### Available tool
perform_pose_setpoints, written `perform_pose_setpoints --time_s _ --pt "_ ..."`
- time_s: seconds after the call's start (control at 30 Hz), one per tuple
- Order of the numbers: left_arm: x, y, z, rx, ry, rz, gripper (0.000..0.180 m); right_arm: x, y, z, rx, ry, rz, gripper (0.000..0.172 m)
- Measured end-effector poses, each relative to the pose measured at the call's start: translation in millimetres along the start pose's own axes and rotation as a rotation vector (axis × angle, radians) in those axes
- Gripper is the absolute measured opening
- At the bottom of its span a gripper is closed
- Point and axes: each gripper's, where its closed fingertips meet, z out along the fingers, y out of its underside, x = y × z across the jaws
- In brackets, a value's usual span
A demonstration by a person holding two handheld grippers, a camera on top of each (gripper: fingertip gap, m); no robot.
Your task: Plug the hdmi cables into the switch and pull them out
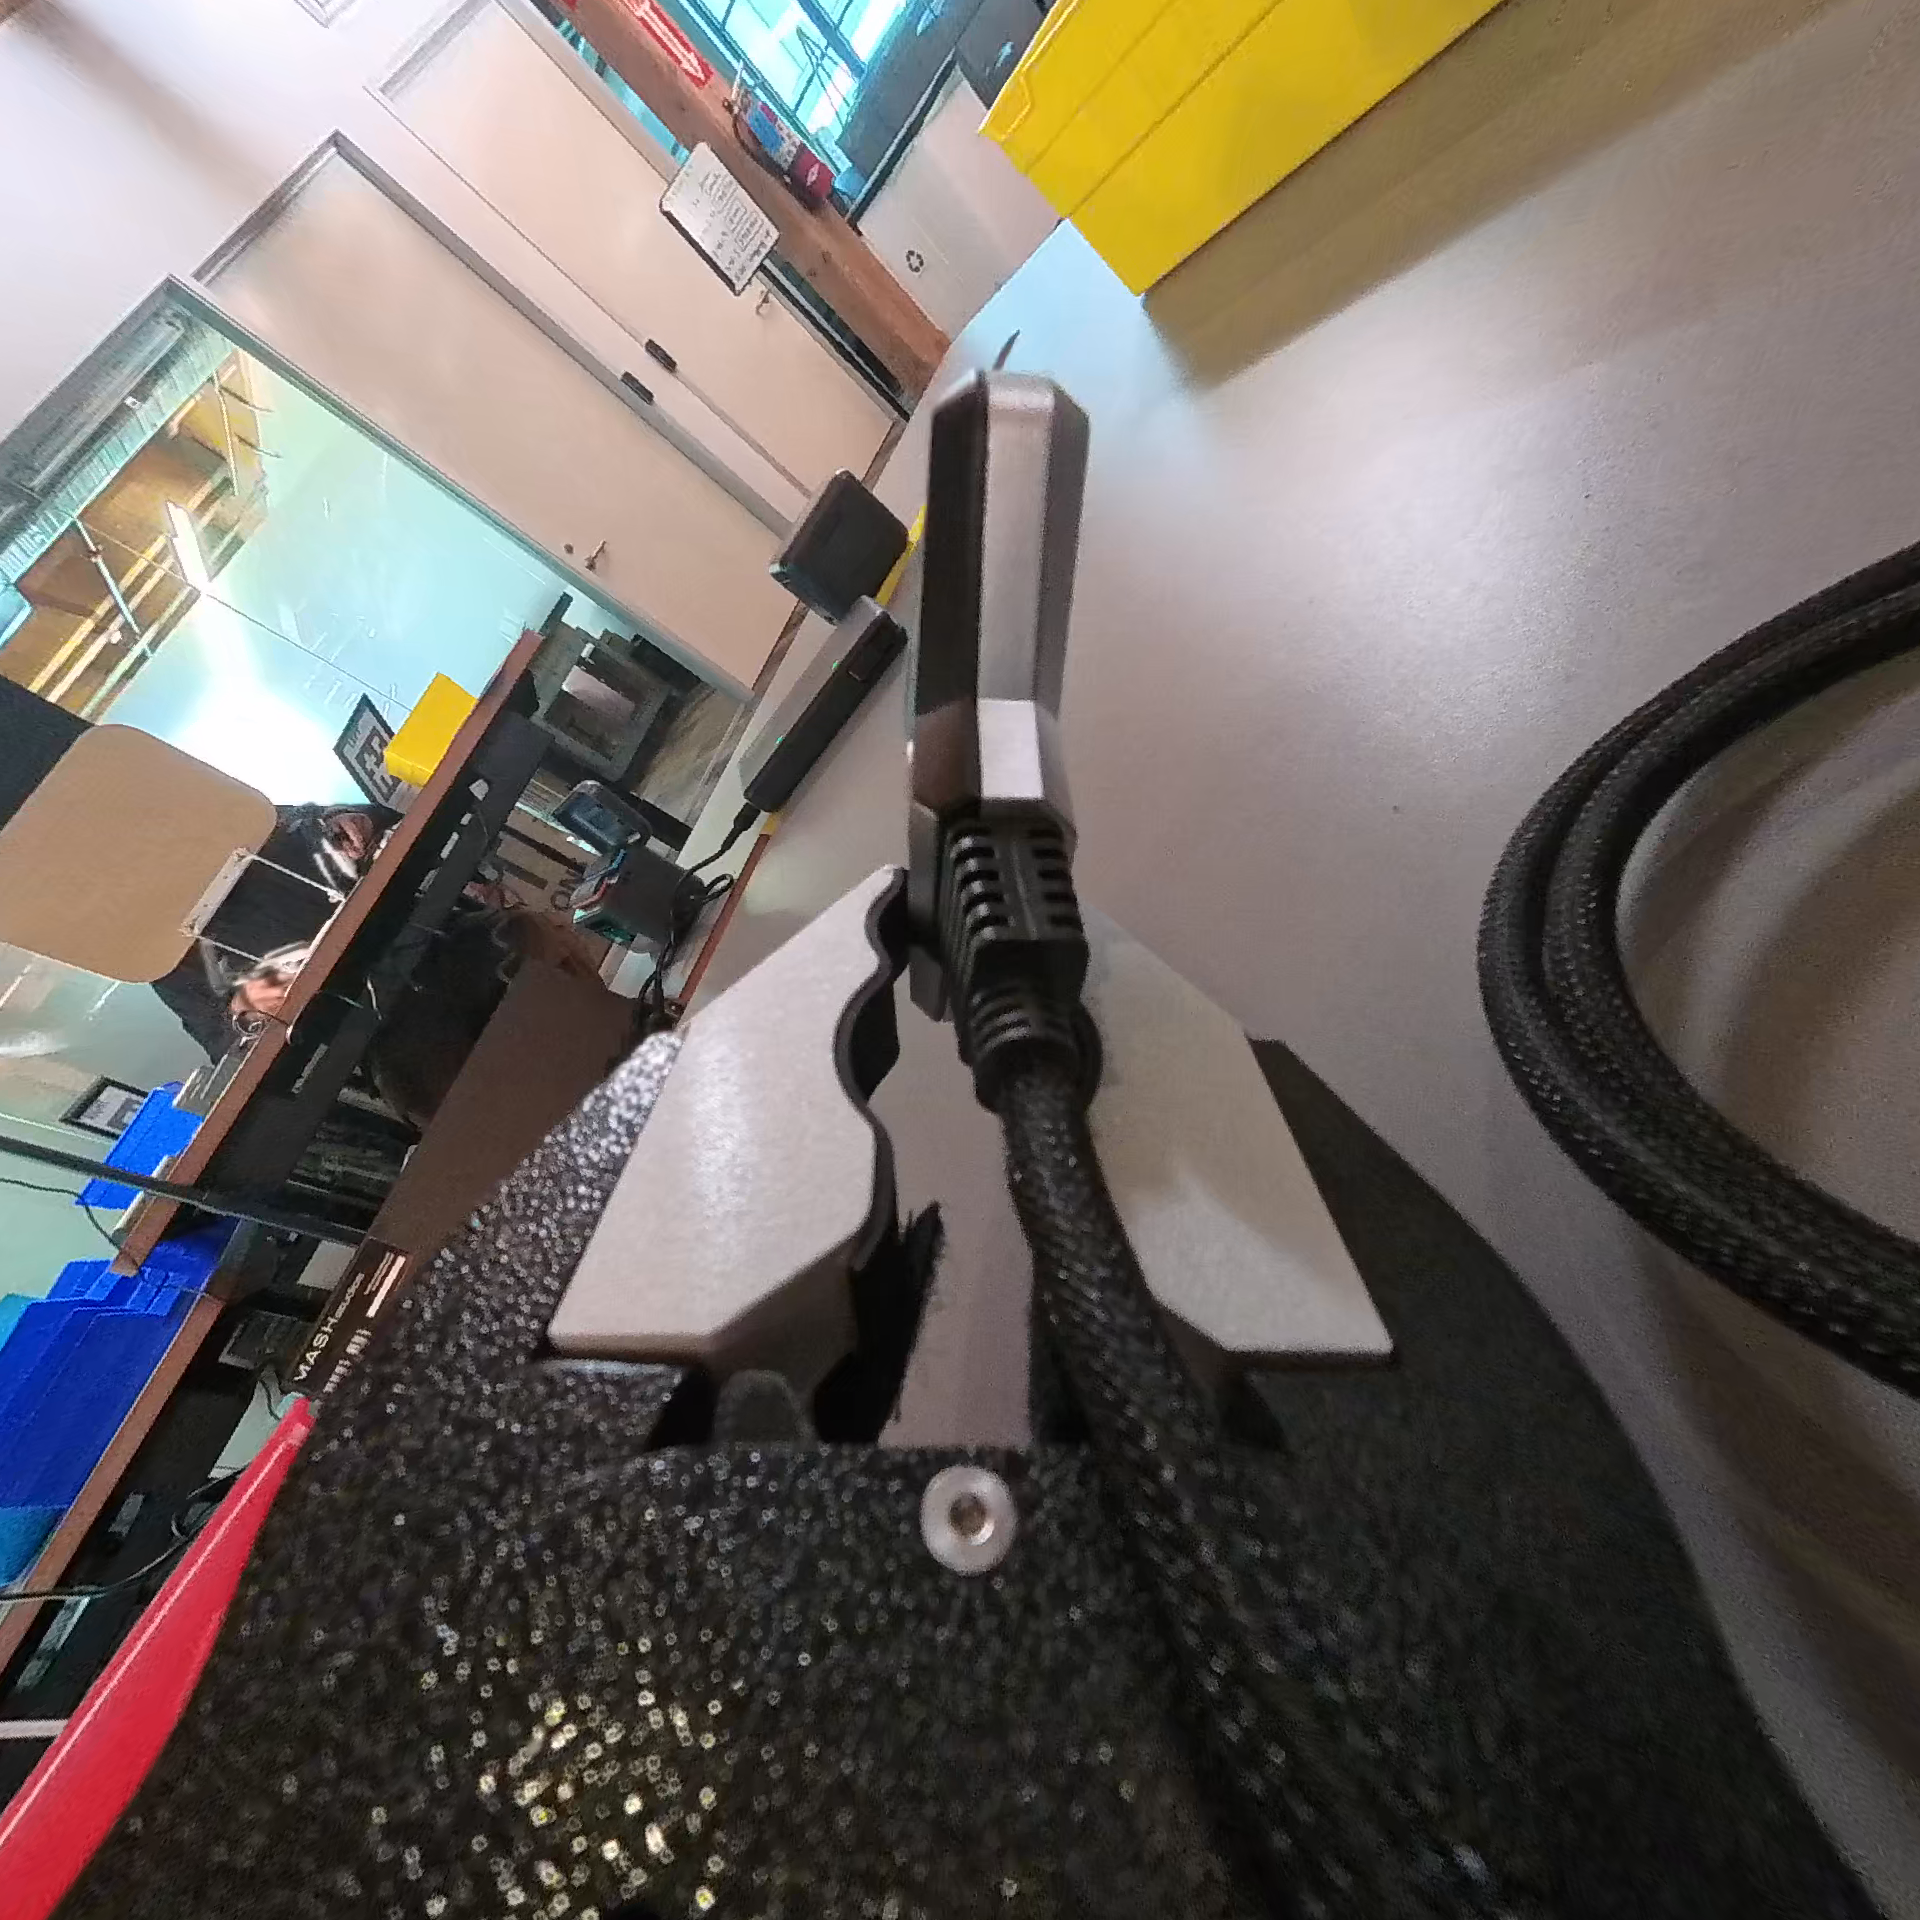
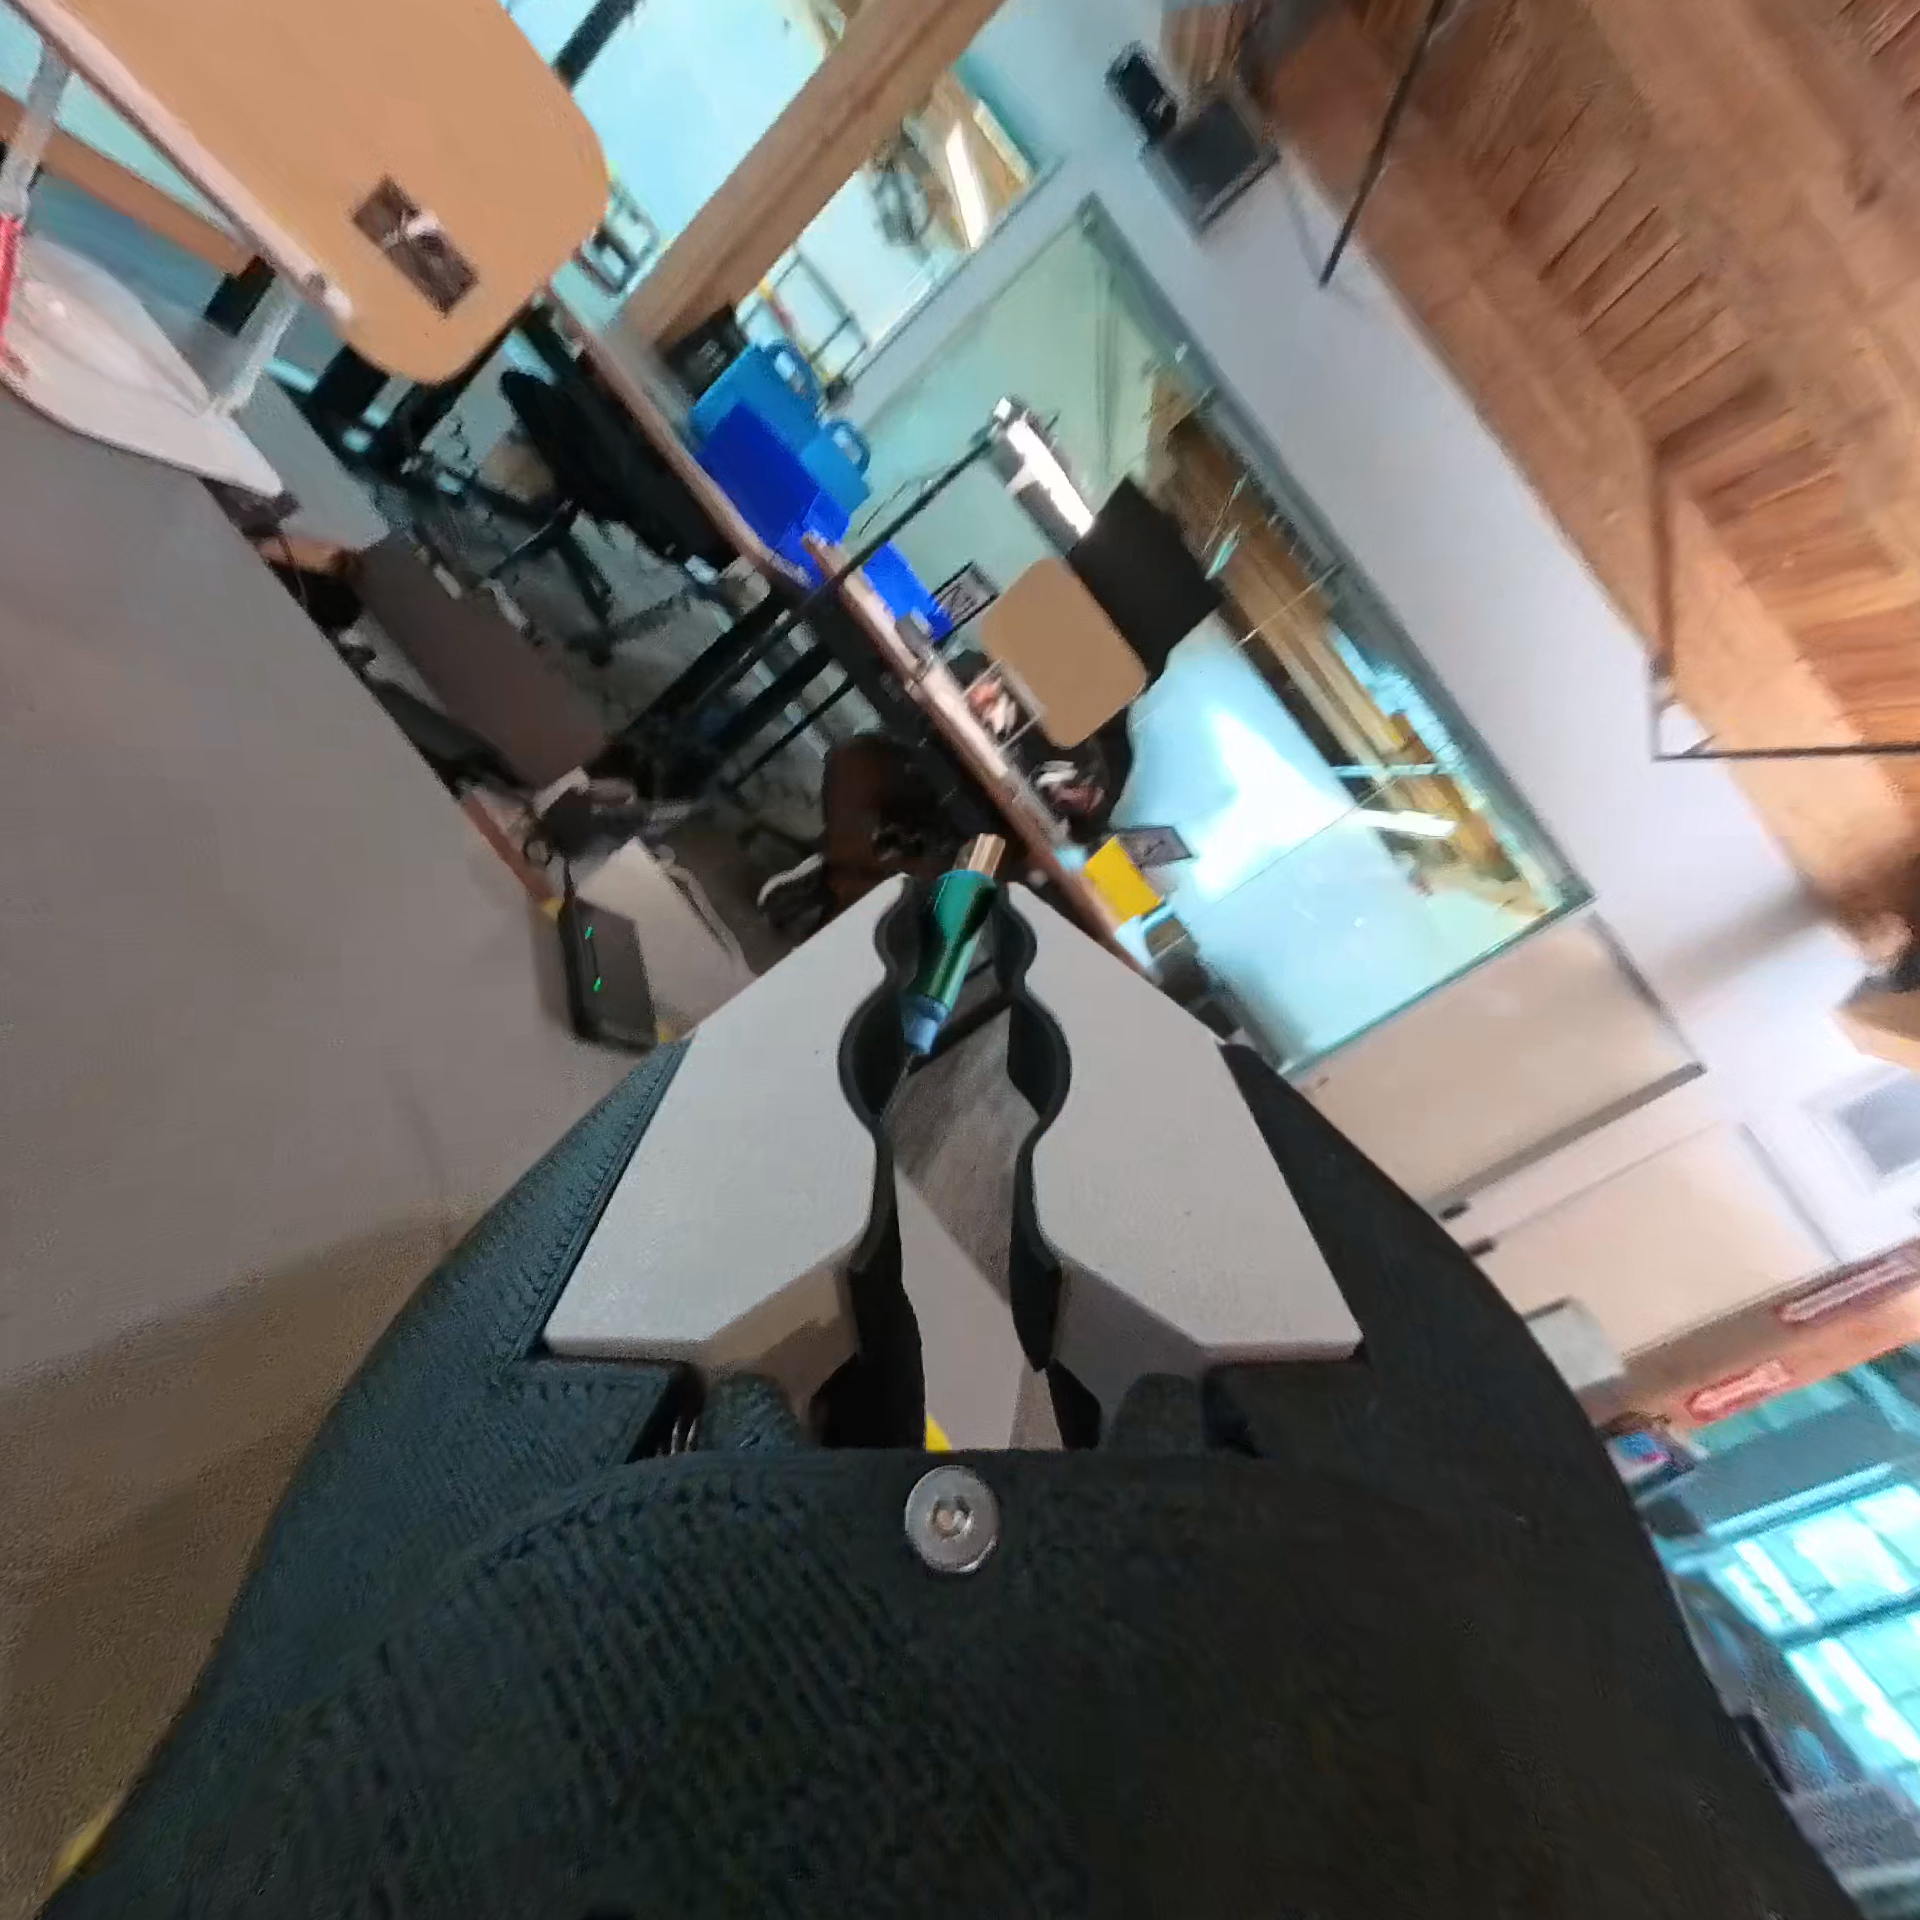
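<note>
grey desk (image 1: pixel 1455 520) underneath: left gripper (image 1: pixel 997 935) jaws clamp a black hdmi plug (image 1: pixel 1013 904) seated in the lifted switch (image 1: pixel 997 582); right gripper (image 2: pixel 951 935) jaws pinch a green plug (image 2: pixel 951 935), unplugged, apart from the switch.

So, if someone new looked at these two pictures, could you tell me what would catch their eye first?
In the left wrist view, probably the grey switch standing up from the left gripper, with a thick black braided cable plugged into its near end. In the right wrist view, the small green plug with a gold tip at the tips of the right gripper. The bright yellow bins on the table are striking too.
</note>
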Motion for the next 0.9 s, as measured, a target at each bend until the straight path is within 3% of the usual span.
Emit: perform_pose_setpoints --time_s 0.27,0.5,0.73,0.9 --pt "3.9 1.2 0.8 -0.010 0.017 0.013 0.021 10.3 79.6 -16.5 -0.053 -0.205 0.128 0.011" --pt "1.6 0.9 -0.7 0.000 0.014 -0.006 0.021 -22.4 149.6 -12.3 -0.151 -0.269 0.312 0.012" --pt "3.5 1.3 0.0 -0.004 0.024 0.000 0.021 -92.7 227.5 -4.2 -0.554 -0.577 0.403 0.011" --pt "4.7 1.6 0.1 -0.005 0.029 0.004 0.021 -136.8 270.3 -7.0 -0.926 -0.784 0.321 0.011"
